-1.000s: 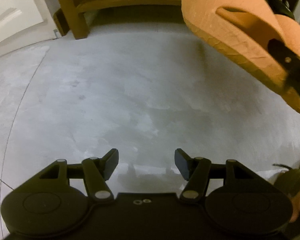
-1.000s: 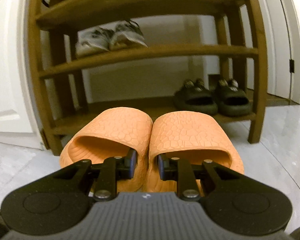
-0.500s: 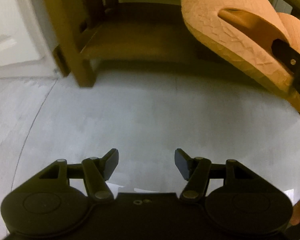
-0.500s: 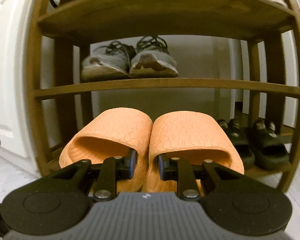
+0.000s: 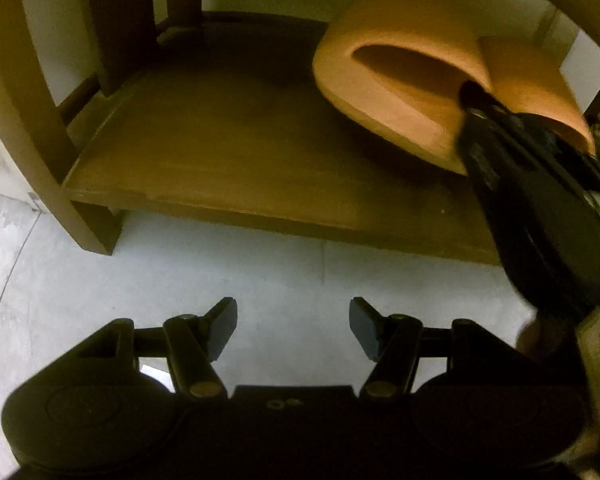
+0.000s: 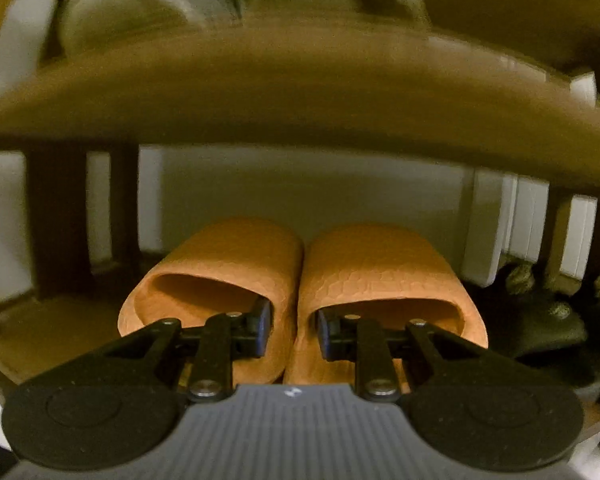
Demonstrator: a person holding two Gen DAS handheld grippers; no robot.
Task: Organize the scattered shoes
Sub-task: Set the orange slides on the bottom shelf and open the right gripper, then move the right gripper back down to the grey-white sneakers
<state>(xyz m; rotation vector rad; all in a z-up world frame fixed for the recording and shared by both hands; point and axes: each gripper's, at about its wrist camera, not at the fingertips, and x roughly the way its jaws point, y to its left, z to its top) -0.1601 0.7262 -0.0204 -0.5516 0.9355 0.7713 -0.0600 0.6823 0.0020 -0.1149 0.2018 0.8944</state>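
Note:
A pair of orange slippers (image 6: 228,256) sits side by side, toes in, on the bottom board (image 6: 48,332) of a wooden shoe rack. My right gripper (image 6: 294,328) has one finger in each slipper, with the two inner walls between its pads. Its jaws are opening and the pads still touch the walls. In the left wrist view the same orange slippers (image 5: 400,64) lie on the right of the bottom board (image 5: 220,152), with the right gripper (image 5: 474,98) reaching in from the right. My left gripper (image 5: 292,324) hangs open and empty over the grey floor (image 5: 260,272) in front of the rack.
Black slippers (image 6: 540,320) stand on the same board just right of the orange pair. Grey sneakers (image 6: 132,4) sit on the shelf above, whose front edge (image 6: 300,80) is close overhead. The rack's left post (image 5: 32,120) stands at the left. The board's left half is bare.
Both grippers moved forward to the rack. The orange slippers went from the air in front of it onto the bottom board. The right fingers have spread slightly.

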